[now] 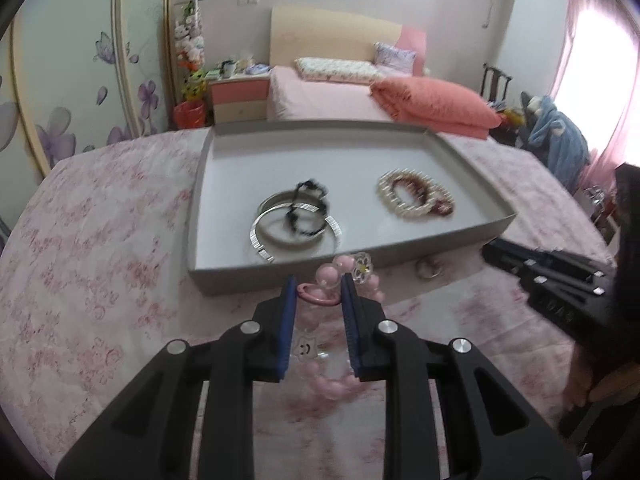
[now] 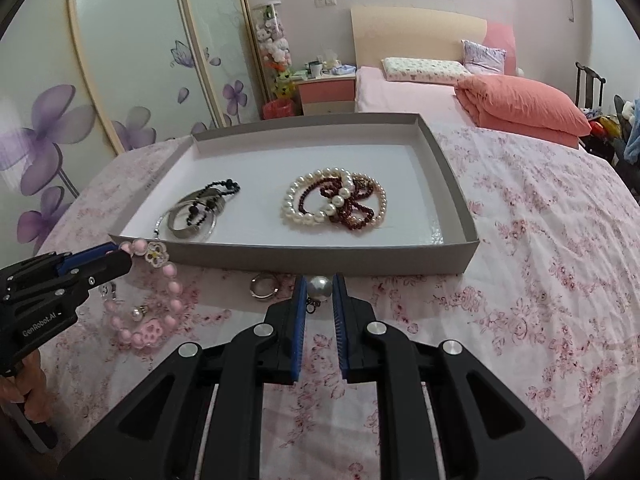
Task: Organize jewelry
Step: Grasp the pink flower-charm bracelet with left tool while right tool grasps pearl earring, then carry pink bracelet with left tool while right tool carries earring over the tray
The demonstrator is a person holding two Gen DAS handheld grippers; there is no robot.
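At the left edge of the right wrist view, the left gripper (image 2: 124, 254) pinches the pink bead bracelet (image 2: 160, 300), whose loop droops onto the floral bedspread (image 2: 540, 280); above it, the grey tray (image 2: 444, 168) holds silver bangles (image 2: 192, 218) at its left and a pearl and garnet bead pile (image 2: 336, 204) at centre; a silver ring (image 2: 264, 285) lies just below the tray's near wall; at lower centre the right gripper (image 2: 320, 286) clamps a large pearl earring (image 2: 319, 287) between its blue pads
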